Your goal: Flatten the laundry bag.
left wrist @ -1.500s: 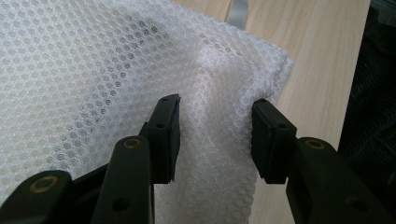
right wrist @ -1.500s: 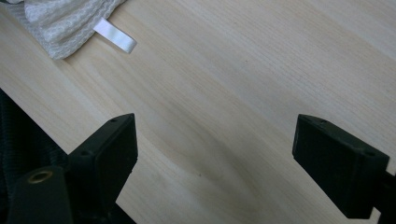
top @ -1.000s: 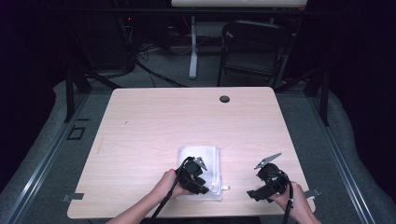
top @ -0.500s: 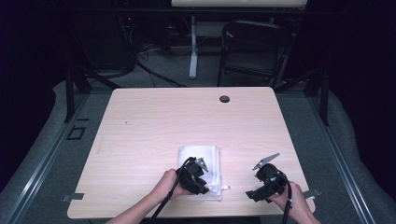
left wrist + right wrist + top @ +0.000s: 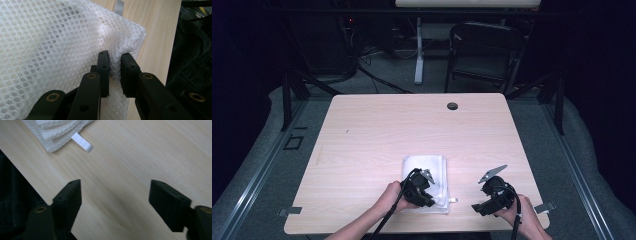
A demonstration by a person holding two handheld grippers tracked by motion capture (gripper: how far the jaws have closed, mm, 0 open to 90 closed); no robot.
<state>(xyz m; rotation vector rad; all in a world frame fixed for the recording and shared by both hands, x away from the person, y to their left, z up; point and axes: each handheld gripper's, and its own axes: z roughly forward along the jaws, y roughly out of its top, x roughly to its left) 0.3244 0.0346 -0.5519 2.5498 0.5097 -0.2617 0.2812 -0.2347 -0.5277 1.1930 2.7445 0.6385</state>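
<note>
wooden bench (image 5: pixel 377 135) holds a folded white cloth (image 5: pixel 432 170), left tongs (image 5: pixel 115 65) just closing to pinch its near corner for lifting, right tongs (image 5: pixel 115 202) apart, narrowing, empty alongside.

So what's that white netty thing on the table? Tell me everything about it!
It is a white mesh cloth, folded into a flat, roughly square pad. Its weave is an open honeycomb net, soft-looking. A small white tag sticks out at one corner. It lies on the wooden table near the person's edge. The left gripper has just been closing on a raised fold near its corner, with the mesh between the jaws.
</note>
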